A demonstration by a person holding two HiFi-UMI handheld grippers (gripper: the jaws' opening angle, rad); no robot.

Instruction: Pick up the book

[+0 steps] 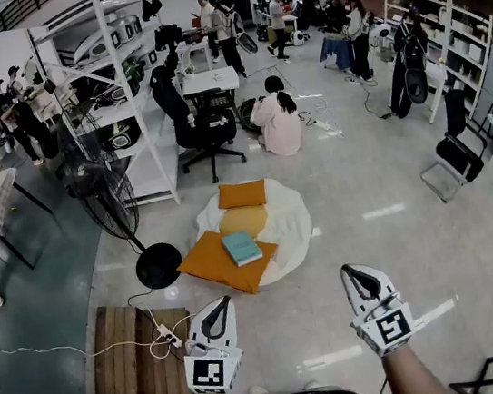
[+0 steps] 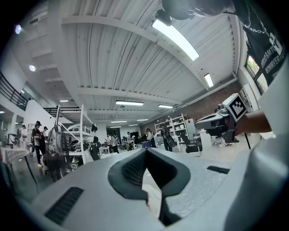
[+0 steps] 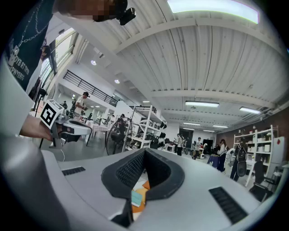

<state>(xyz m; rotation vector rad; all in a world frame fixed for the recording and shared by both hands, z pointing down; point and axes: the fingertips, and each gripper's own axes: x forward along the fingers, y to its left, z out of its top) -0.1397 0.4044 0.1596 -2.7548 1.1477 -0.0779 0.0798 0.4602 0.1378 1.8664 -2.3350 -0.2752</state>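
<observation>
A teal book (image 1: 241,247) lies flat on an orange cushion (image 1: 220,267) on the floor, partly over a white round cushion (image 1: 280,223). Both grippers are held level, well short of it. My left gripper (image 1: 216,311) is shut and holds nothing, nearer than the cushion's front corner. My right gripper (image 1: 357,274) is also shut and holds nothing, to the right of the cushions. In the right gripper view the book (image 3: 136,198) and orange cushion (image 3: 142,201) show through the gap under the shut jaws. In the left gripper view only pale floor shows past the shut left gripper (image 2: 146,155).
A second orange cushion (image 1: 241,194) lies at the far side of the white one. A standing fan (image 1: 110,203) with a black base (image 1: 159,266) stands left of the cushions. A wooden pallet (image 1: 135,373) with a power strip (image 1: 166,335) lies at the near left. A person (image 1: 279,120) sits on the floor beyond.
</observation>
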